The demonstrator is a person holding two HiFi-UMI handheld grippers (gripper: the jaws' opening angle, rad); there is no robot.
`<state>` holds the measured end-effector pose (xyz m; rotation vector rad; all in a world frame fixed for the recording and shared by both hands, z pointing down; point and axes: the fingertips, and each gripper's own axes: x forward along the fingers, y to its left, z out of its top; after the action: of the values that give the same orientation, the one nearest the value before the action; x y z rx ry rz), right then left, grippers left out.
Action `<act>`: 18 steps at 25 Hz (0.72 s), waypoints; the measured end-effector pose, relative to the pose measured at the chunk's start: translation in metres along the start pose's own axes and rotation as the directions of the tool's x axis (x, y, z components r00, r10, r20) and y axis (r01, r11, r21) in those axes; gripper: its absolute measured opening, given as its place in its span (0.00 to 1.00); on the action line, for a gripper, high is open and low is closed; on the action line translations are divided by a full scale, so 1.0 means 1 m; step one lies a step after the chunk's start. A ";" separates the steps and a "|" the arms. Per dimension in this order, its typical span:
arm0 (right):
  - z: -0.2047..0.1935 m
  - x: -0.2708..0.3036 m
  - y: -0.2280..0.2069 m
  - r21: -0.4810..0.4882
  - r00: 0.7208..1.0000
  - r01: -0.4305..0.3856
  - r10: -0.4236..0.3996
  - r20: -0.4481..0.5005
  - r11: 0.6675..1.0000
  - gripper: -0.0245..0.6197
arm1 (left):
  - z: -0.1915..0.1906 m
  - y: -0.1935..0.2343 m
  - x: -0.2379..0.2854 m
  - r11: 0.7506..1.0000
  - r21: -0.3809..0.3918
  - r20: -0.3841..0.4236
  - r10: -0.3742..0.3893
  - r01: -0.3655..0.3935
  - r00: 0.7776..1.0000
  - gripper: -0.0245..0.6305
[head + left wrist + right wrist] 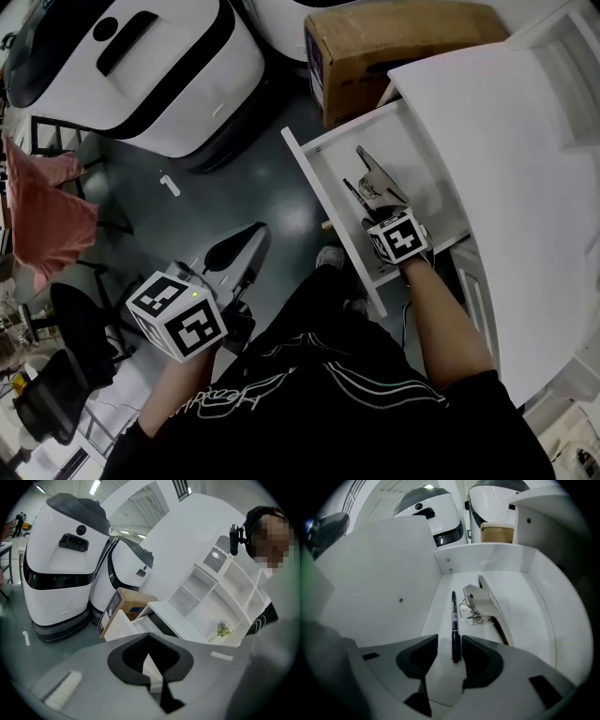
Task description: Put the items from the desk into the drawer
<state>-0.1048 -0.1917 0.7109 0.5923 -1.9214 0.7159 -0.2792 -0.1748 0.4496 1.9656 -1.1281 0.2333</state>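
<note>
Drawer [319, 187] of a white bench [506, 131], pulled open, with a person standing over it and holding a gripper in each hand.

The right gripper [450, 640] reaches down into the drawer. Its jaws stand apart. A slim black pen [455, 625] lies flat on the drawer floor, its near end in the gap between them. It sits just beside one jaw, and the pads do not appear to squeeze it, so the pen seems to rest on the drawer floor alone. It points lengthwise toward the drawer's back wall.

Beside the pen, deeper in the drawer, lies a silver metal tool [480, 602] with a wire part and a long dark handle. I cannot tell exactly what it is.

The left gripper [148, 639] hangs outside the drawer, lower and to its left, over the grey floor. Its jaws are closed together, and I can make out nothing held in them.

A cardboard box [394, 47] stands on the floor beyond the drawer's far end.

The pen looks light and stiff, with a smooth round barrel, so it would probably roll or slip if pinched near an end. The safest hold is likely across the middle of the barrel. The metal tool looks heavier, rigid and awkward in shape, and its solid silver body seems a better place to grip than the wire part.
</note>
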 end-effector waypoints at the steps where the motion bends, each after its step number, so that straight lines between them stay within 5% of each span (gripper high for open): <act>1: 0.002 -0.002 0.001 0.018 1.000 -0.014 0.014 0.012 1.000 0.29 | -0.002 -0.001 0.000 1.000 0.001 -0.001 -0.001 0.001 1.000 0.05; 7: 0.020 -0.048 0.010 0.046 0.989 -0.031 0.024 0.147 0.998 0.36 | -0.007 -0.027 -0.001 0.999 0.041 0.015 -0.035 0.035 0.999 0.05; 11: 0.030 -0.123 0.033 0.019 0.948 -0.076 0.066 0.311 0.997 0.36 | -0.010 -0.077 -0.004 0.995 0.073 0.046 -0.075 0.072 0.996 0.05; 15: 0.040 -0.226 0.060 0.001 0.835 -0.128 0.107 0.540 0.992 0.34 | -0.022 -0.130 -0.009 0.985 0.123 0.058 -0.126 0.118 0.990 0.05; 18: 0.034 -0.300 0.077 0.012 0.720 -0.159 0.108 0.685 0.987 0.19 | -0.034 -0.169 -0.018 0.977 0.151 0.070 -0.161 0.149 0.985 0.05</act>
<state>-0.0520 -0.1308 0.4095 0.8531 -2.6615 0.7140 -0.1492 -0.0974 0.3648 2.1990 -1.0275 0.1572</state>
